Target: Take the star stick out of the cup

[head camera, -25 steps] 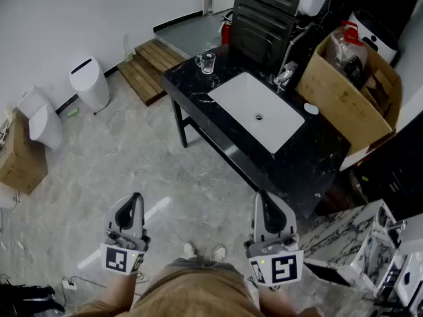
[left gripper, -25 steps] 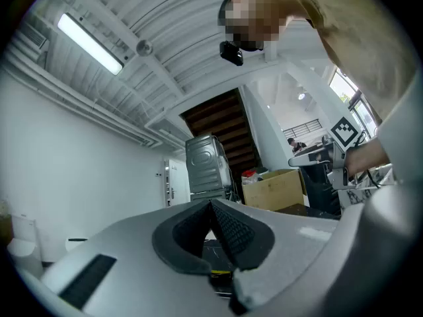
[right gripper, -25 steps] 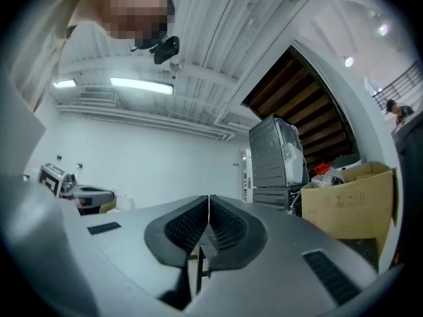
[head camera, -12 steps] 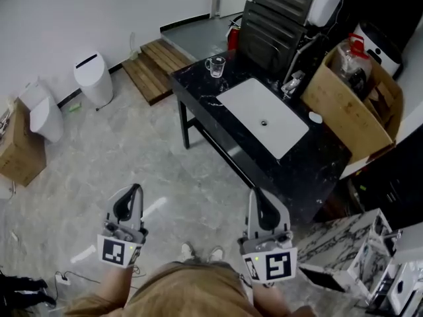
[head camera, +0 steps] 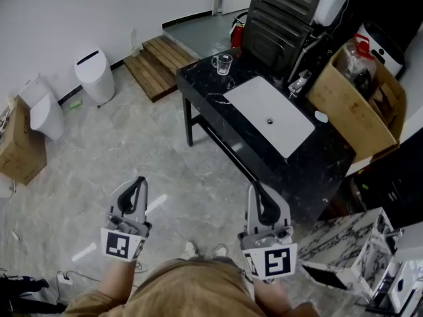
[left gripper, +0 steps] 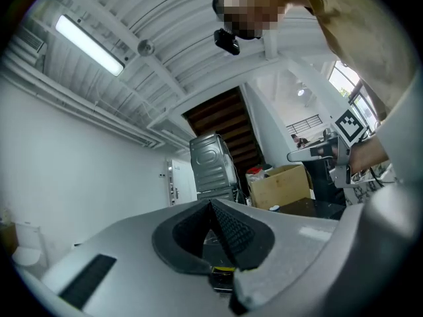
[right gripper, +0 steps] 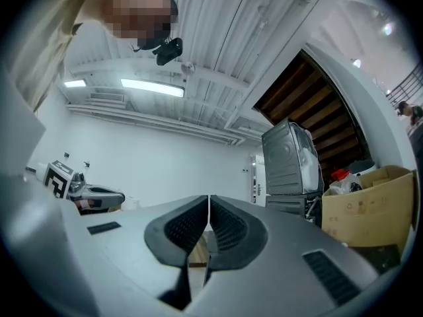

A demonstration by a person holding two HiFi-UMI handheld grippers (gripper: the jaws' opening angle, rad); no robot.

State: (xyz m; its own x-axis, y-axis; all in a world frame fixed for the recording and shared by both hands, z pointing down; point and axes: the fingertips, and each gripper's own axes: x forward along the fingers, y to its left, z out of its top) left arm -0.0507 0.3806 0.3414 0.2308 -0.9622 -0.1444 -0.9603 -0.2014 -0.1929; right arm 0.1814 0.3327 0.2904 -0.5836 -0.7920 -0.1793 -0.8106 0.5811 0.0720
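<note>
the left claw [head camera: 137,183] and right claw [head camera: 256,189] are both clenched with nothing in them, held side by side over the floor [head camera: 132,144], near the person and well apart from the glass cup [head camera: 223,63]. the cup stands on the far left corner of the black bench [head camera: 205,88], near the white sink [head camera: 268,114]. the star stick is too small to make out.
</note>
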